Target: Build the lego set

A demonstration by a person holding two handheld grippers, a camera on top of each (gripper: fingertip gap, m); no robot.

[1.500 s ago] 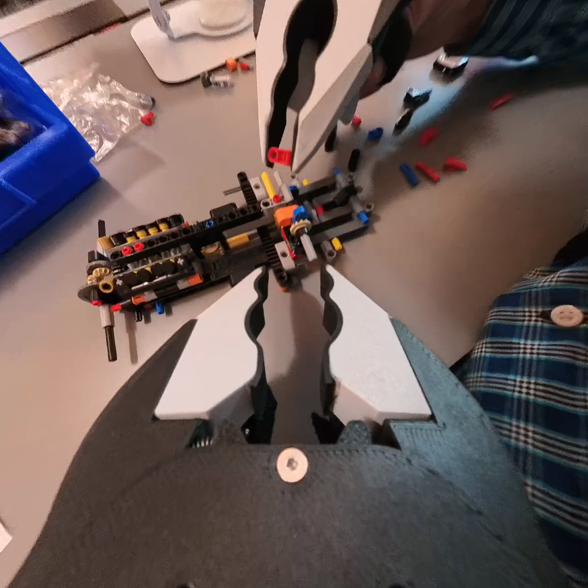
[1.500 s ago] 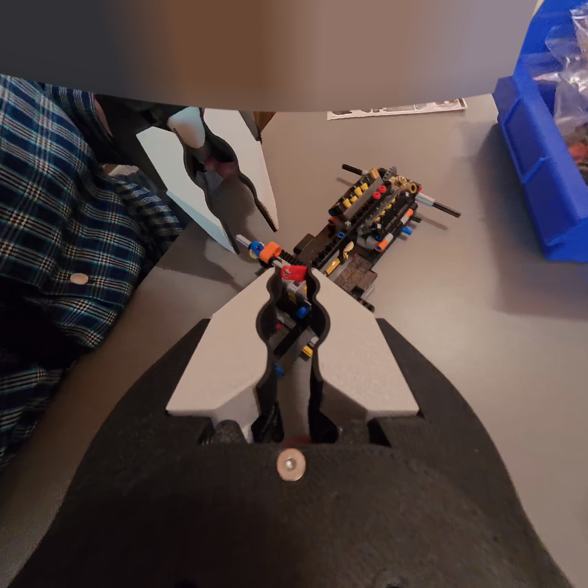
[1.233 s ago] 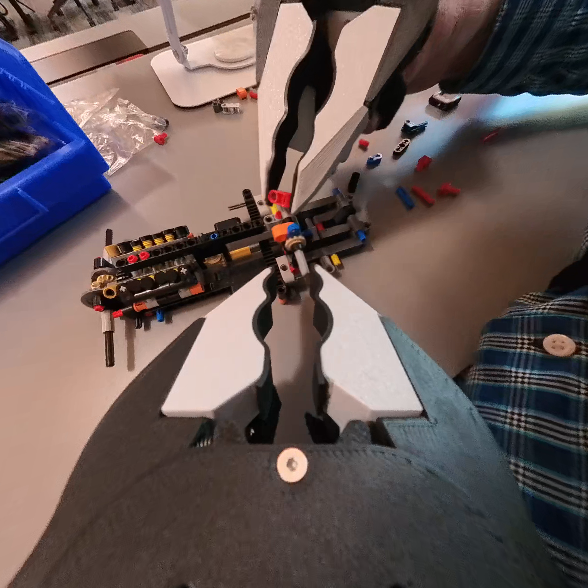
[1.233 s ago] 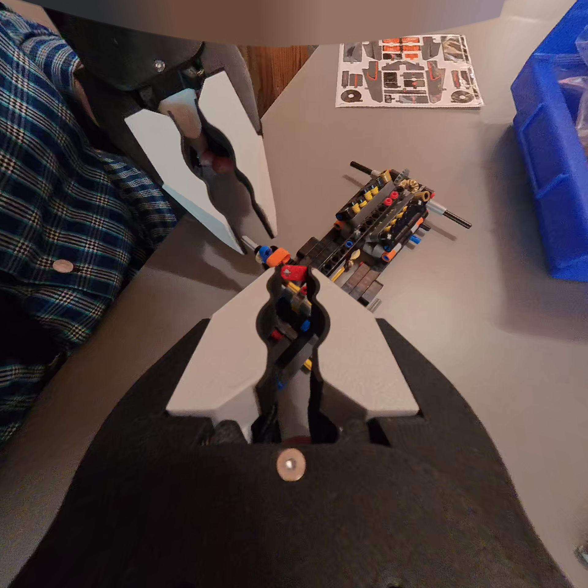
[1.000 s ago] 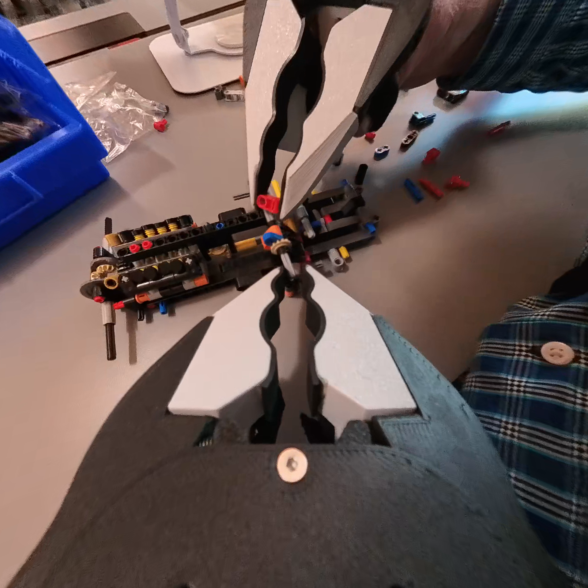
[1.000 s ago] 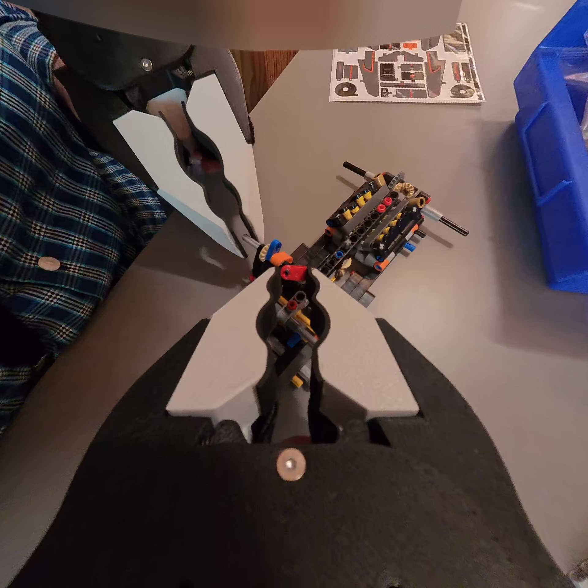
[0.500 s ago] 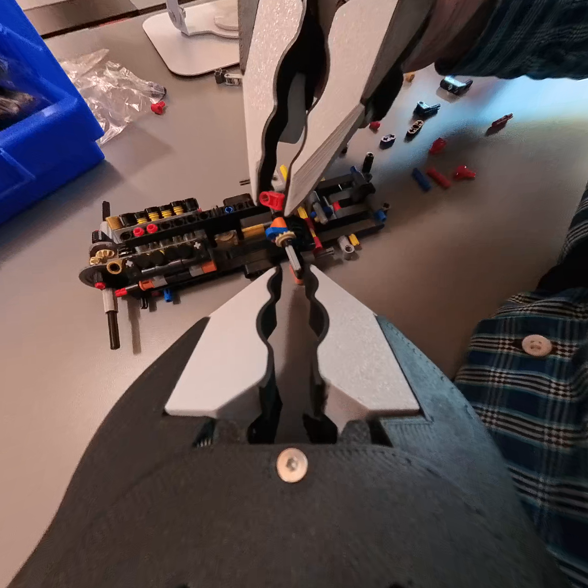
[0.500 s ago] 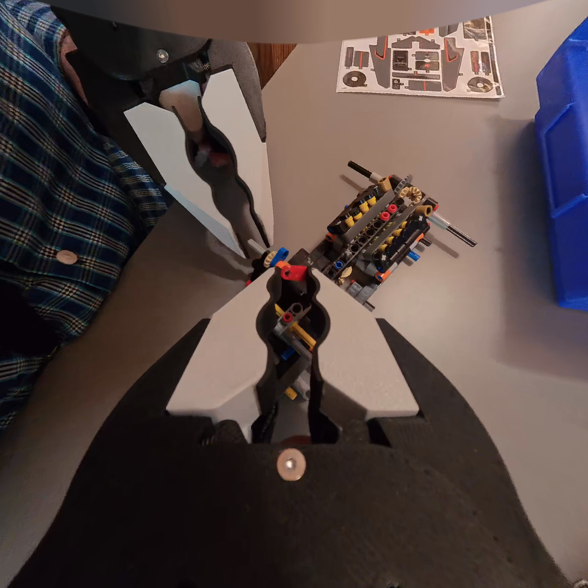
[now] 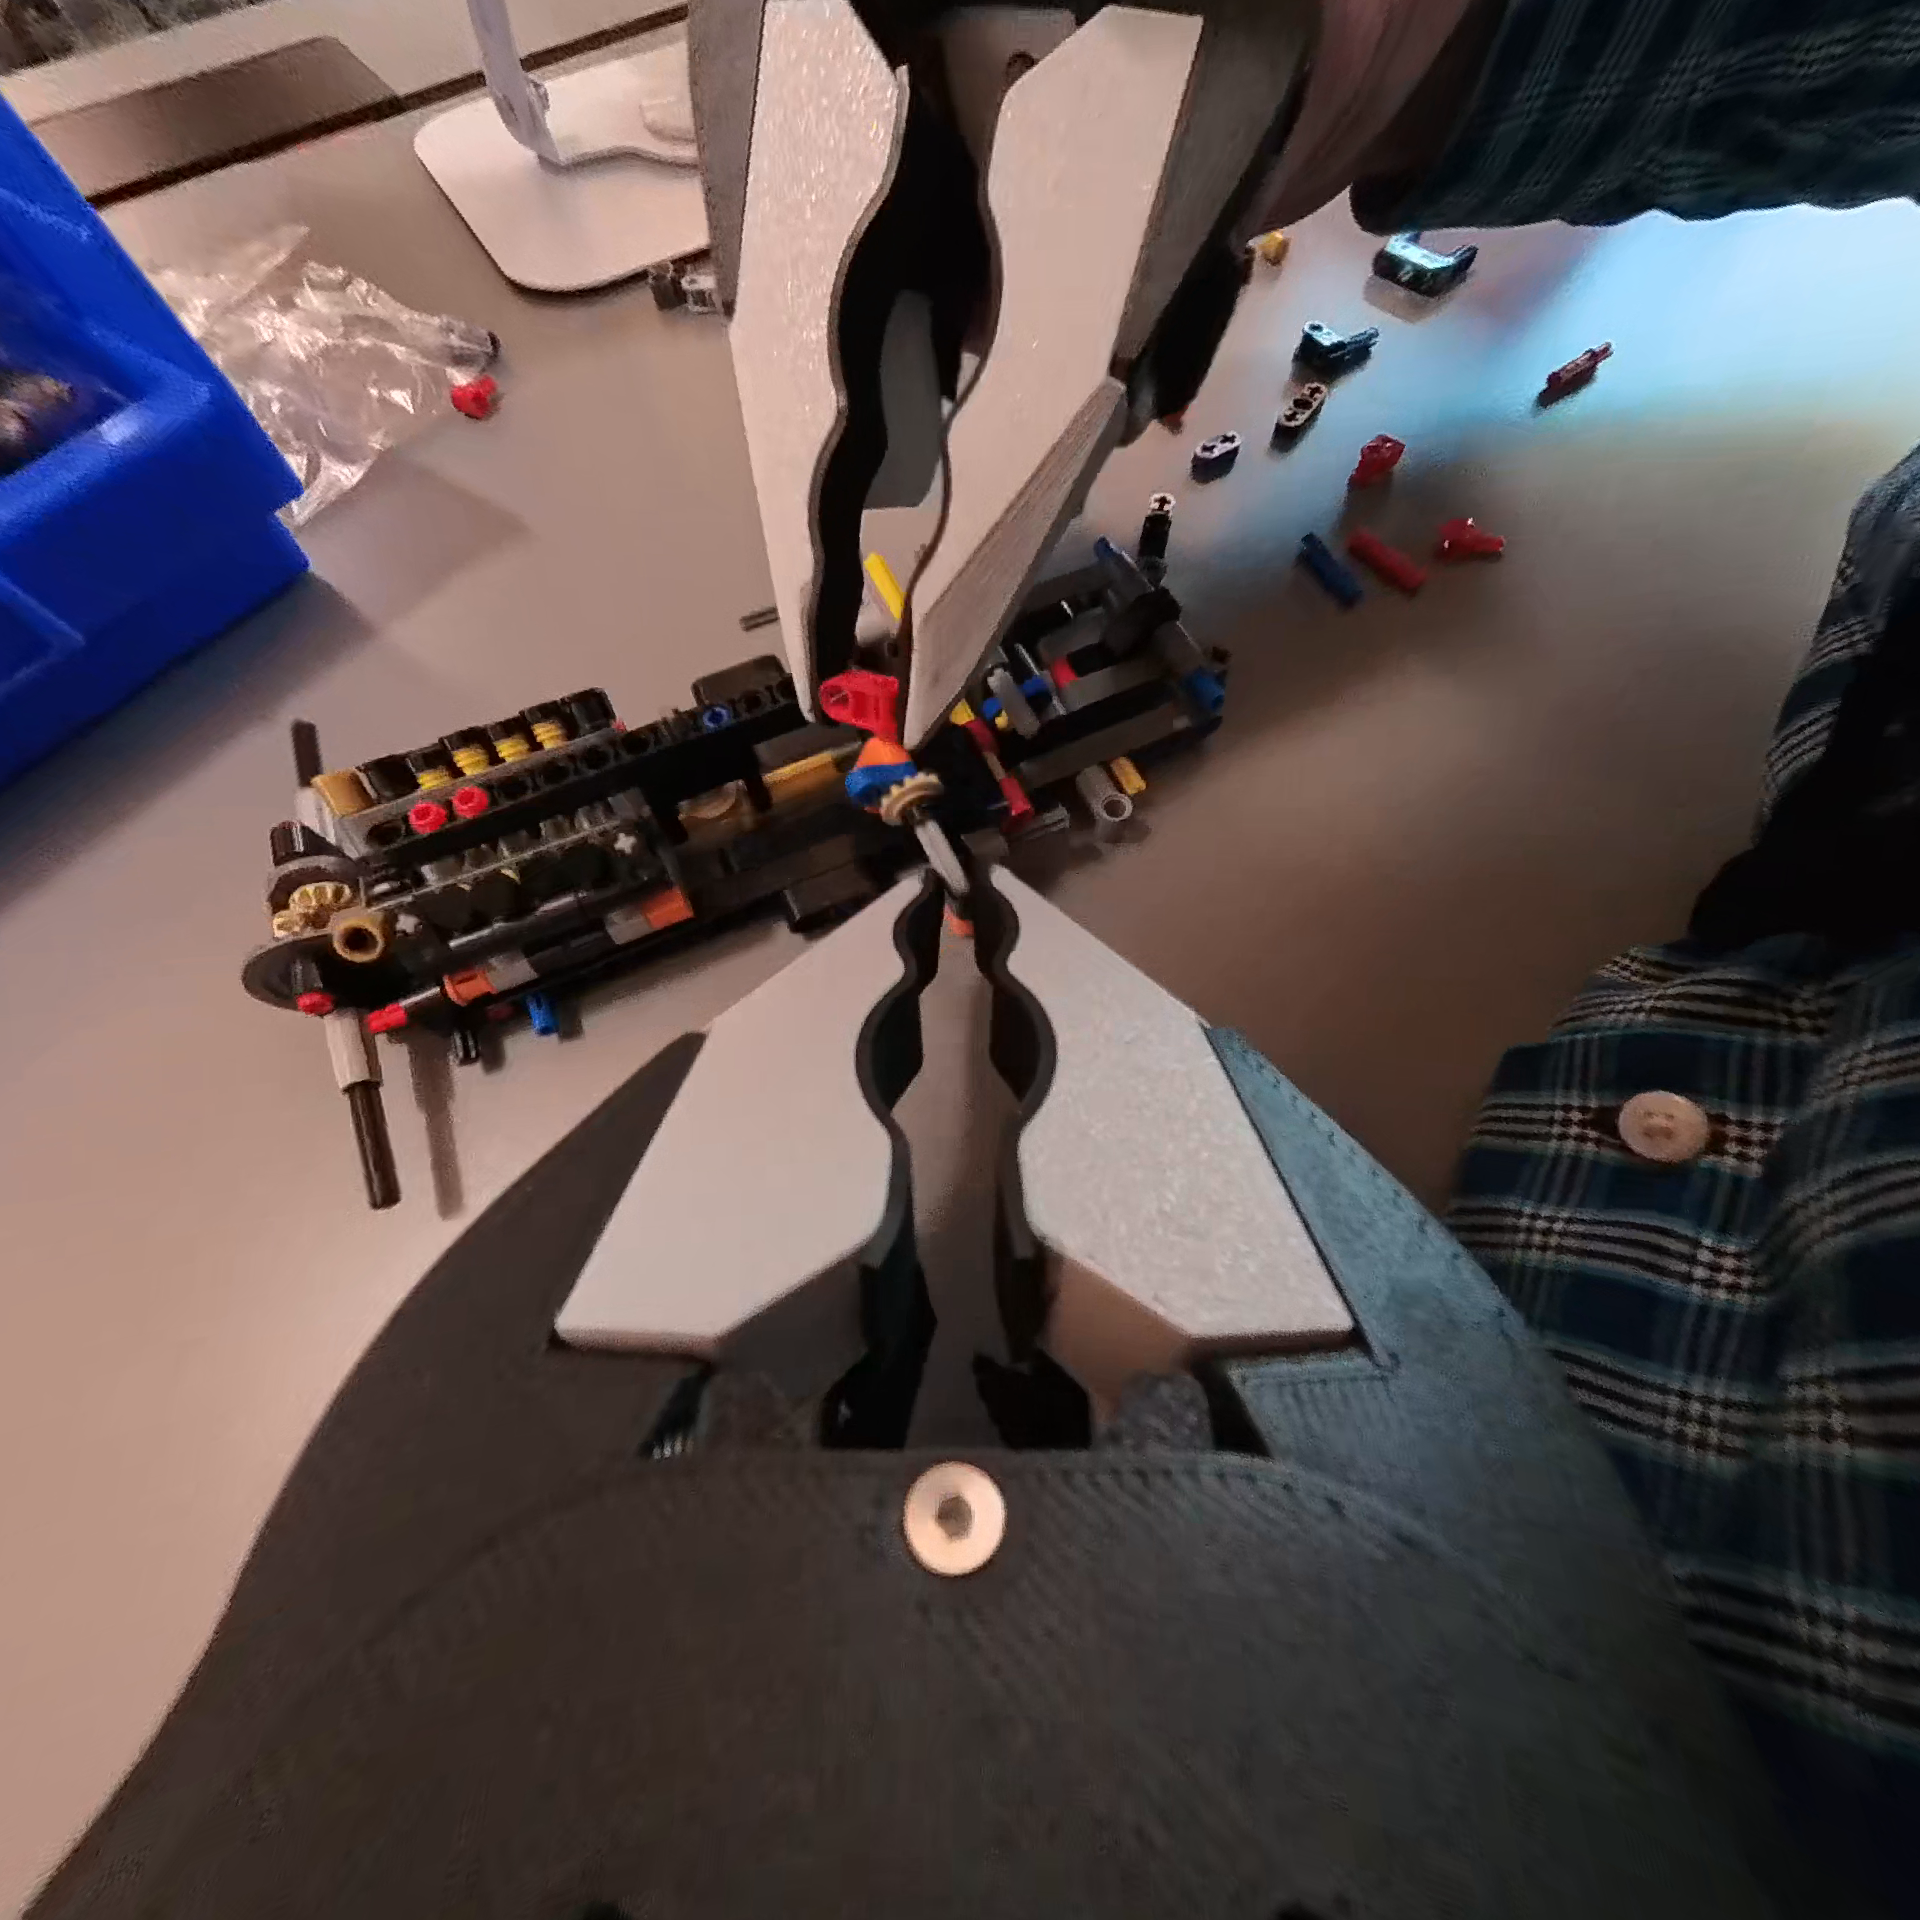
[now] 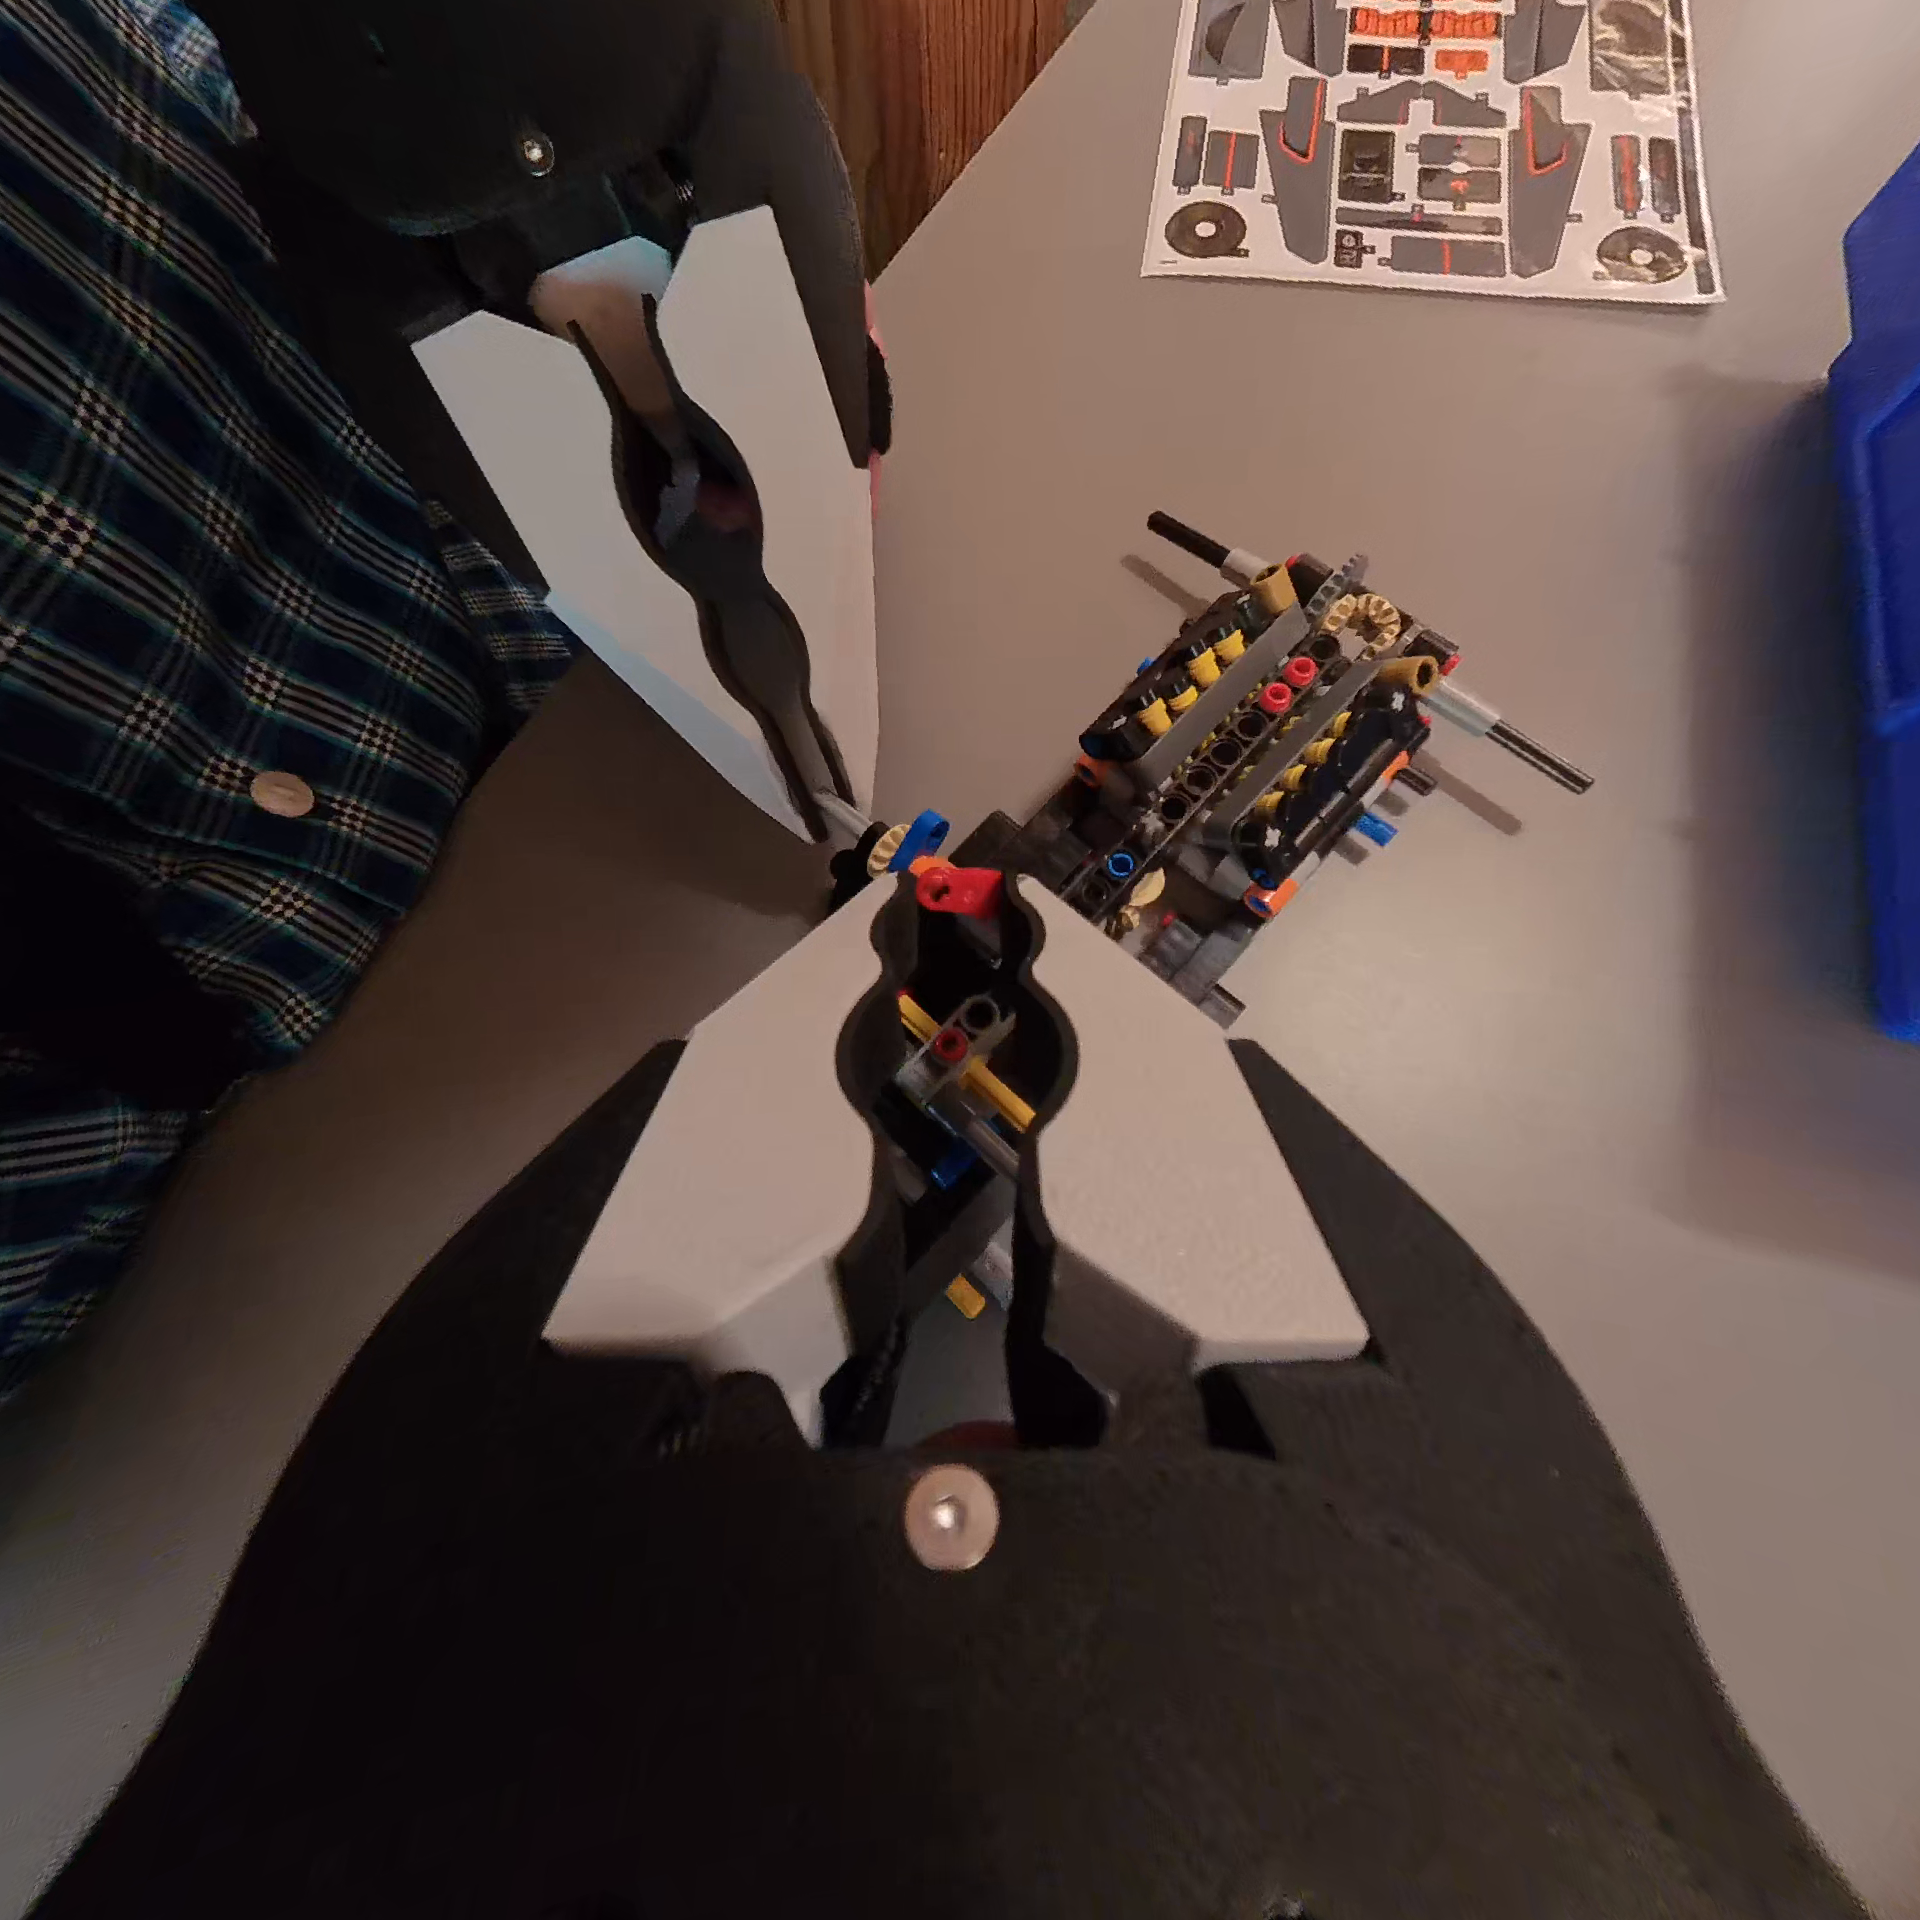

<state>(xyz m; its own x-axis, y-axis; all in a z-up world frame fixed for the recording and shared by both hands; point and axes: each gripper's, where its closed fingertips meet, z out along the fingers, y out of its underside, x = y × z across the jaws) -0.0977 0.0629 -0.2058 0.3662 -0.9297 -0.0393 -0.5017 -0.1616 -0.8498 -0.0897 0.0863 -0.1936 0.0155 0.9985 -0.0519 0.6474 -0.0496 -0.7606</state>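
In the left wrist view, the left gripper (image 9: 956, 894) is seen nearly closed, its tips clamped on a grey axle (image 9: 940, 847) that sticks out of the lego model (image 9: 623, 821). The model lies on the grey table (image 9: 208, 1143). From above, the right gripper (image 9: 868, 717) is pinched on a small red piece (image 9: 857, 696), held over the axle's geared end. Loose pieces (image 9: 1371, 551) are scattered beyond.

In the right wrist view, the red piece (image 10: 961, 891) is gripped between the right gripper's (image 10: 958, 896) tips. The left gripper (image 10: 831, 816) is closed on the axle (image 10: 854, 819). The model (image 10: 1247, 748) lies between a sticker sheet (image 10: 1434, 156) and a blue bin (image 10: 1881, 623).
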